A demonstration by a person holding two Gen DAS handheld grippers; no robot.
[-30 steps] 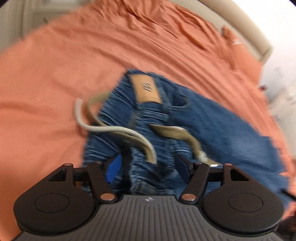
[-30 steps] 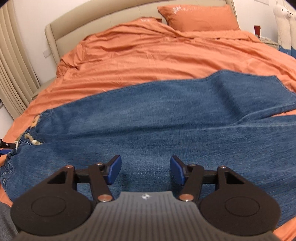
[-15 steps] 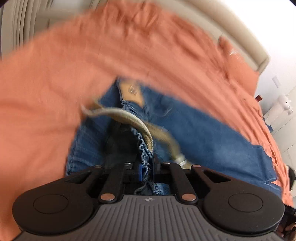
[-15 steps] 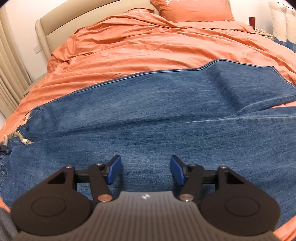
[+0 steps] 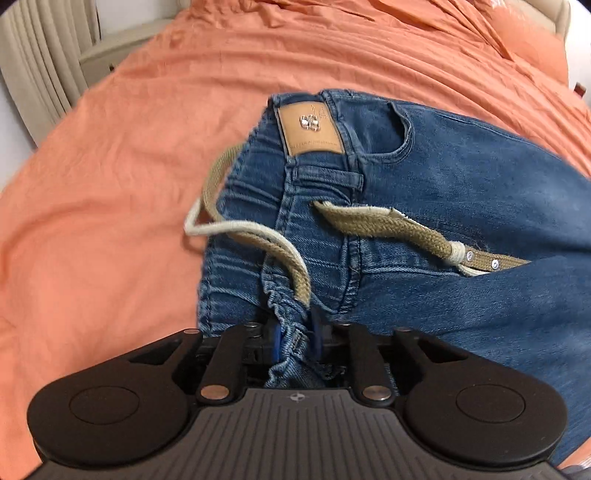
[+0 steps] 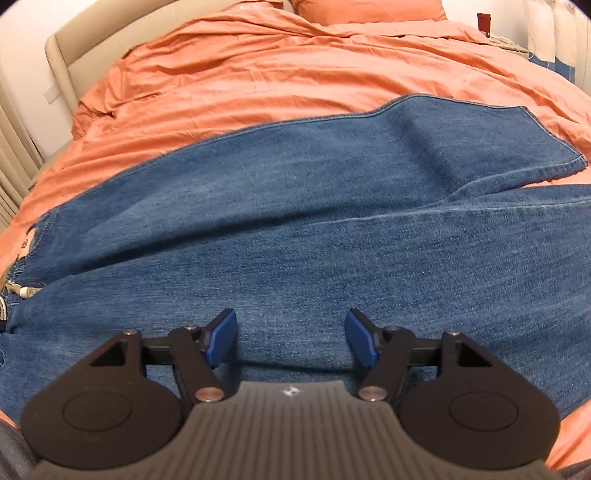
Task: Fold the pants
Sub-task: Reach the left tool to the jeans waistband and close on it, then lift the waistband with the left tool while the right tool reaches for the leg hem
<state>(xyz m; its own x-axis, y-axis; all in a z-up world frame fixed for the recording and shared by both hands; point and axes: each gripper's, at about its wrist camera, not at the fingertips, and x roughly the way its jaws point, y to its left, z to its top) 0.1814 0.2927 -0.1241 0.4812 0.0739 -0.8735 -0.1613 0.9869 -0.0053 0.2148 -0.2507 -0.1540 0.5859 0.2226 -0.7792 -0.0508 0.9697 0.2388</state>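
Note:
Blue jeans [image 5: 461, 184] lie spread on the bed, waist end in the left wrist view with a tan leather patch [image 5: 310, 127] and a beige drawstring [image 5: 391, 225] trailing over it. My left gripper [image 5: 295, 336] has a gathered bunch of the waistband between its blue pads; its jaws are opening slightly, though the pads still touch the denim. In the right wrist view both legs of the jeans [image 6: 295, 229] run to the right, the far leg's hem [image 6: 554, 147] flat on the cover. My right gripper [image 6: 290, 339] hovers over the near leg, its jaws opening, nothing between them.
An orange bedspread [image 5: 110, 221] covers the bed, wrinkled toward the beige headboard [image 6: 74, 48]. An orange pillow [image 6: 369, 5] lies at the far end. Beige curtains [image 5: 40, 74] hang at the left. White items [image 6: 546, 29] stand beside the bed at the far right.
My left gripper went from wide open over the waistband to closed on a bunch of it, then eased slightly while shifting over the jeans. The right gripper stayed put, jaws a little wider.

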